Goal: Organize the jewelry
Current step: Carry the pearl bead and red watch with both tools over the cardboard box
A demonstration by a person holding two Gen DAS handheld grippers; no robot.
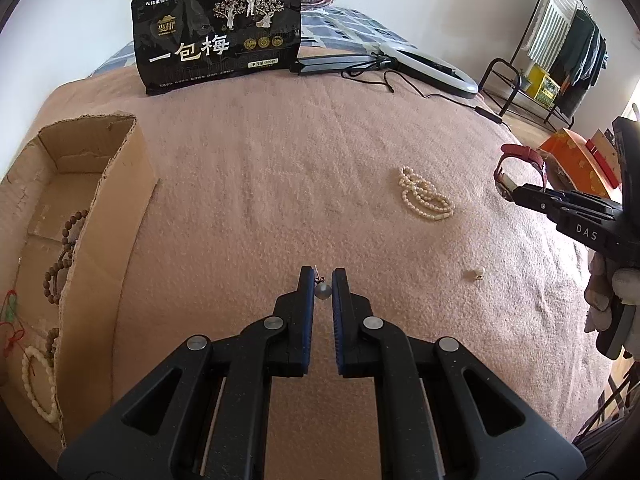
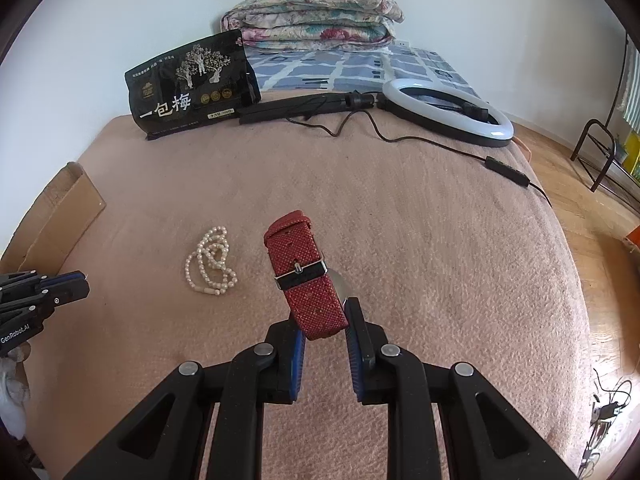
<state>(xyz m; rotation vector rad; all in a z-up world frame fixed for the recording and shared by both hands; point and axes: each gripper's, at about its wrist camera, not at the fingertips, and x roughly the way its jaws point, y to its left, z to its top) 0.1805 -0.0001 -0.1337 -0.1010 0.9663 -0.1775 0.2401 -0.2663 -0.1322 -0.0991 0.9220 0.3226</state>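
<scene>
Large white "一包梅" across the front of the black pouch (image 1: 218, 30), readable from both wrist views (image 2: 188, 84). Above it, a line of small white characters, too fine to make out in full. Small gold logo at the upper left of the pouch, blurred. Three gold round seals to the right of the big characters, illegible. Pale label beneath them, seemingly a net weight, unclear. "DAS" in white on the right gripper (image 1: 516, 194). "GenRobot.AI" in white on the left gripper (image 2: 82, 282), along its body at the frame's left edge.
</scene>
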